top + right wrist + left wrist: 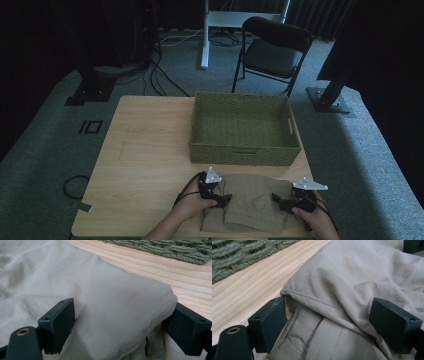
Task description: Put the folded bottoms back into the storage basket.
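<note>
- Khaki folded garment [250, 202] lies nearest the camera, flat at the near edge of the worktop [145, 150], its long axis running left to right between the two hands; a ribbed hem faces the near edge.
- Left gripper [223, 200], held in the person's left hand [192, 205], sits at the garment's left end with its fingers pointing right, into the cloth.
- From the left gripper view, the garment [352, 282] bulges between the spread fingers [272, 322]: a stitched fold edge lies just against the inner face of the left one, and the right one presses the cloth's side. The fingers stand apart around the cloth, not clamped on it.
- Beyond those fingers, bare wood and then the woven wall of the basket [242, 255] show at the upper left.
- Green woven basket [245, 127] stands on the worktop past the garment, well apart from both sets of fingers, its long side parallel to the garment's axis.
- Right gripper [276, 200], in the right hand [312, 215], sits at the garment's right end, fingers pointing left.
- Seen from the right gripper view, a rounded fold of the garment [120, 302] fills the gap between the spread fingers [58, 322], touching both; they are apart, straddling the fold.
</note>
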The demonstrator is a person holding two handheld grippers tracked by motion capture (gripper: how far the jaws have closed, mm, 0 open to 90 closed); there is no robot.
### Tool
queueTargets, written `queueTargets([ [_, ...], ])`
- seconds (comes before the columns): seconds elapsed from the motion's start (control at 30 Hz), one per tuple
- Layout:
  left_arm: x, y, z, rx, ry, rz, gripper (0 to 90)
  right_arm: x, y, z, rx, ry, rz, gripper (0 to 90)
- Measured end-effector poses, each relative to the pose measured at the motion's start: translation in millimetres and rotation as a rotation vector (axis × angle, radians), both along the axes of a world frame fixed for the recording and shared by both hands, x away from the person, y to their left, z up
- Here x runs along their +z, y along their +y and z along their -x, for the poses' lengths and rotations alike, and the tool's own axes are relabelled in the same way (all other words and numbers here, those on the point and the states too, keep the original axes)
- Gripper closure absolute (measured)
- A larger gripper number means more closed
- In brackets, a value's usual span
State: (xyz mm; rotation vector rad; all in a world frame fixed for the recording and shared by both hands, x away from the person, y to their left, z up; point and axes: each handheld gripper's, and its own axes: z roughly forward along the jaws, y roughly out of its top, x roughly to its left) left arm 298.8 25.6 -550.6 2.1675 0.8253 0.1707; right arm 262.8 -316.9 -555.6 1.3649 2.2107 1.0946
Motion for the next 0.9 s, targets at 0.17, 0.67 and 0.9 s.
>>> queueTargets([
  [0.17, -1.6, -3.8, 0.4, 0.013, -0.027, -0.016, 13.5, -0.2, 3.8, 0.7, 0.011, -0.008, 0.036, 13.7],
  [0.67, -0.6, -11.2, 1.5, -0.016, -0.066, -0.017, 54.2, 3.4, 14.0, 3.5, 0.063, -0.012, 0.016, 64.2],
  [0.9, 2.8, -8.0, -4.8, -0.038, 0.016, 0.033, 79.7, 11.6, 25.1, 2.0, 0.058, 0.036, 0.043, 77.7],
])
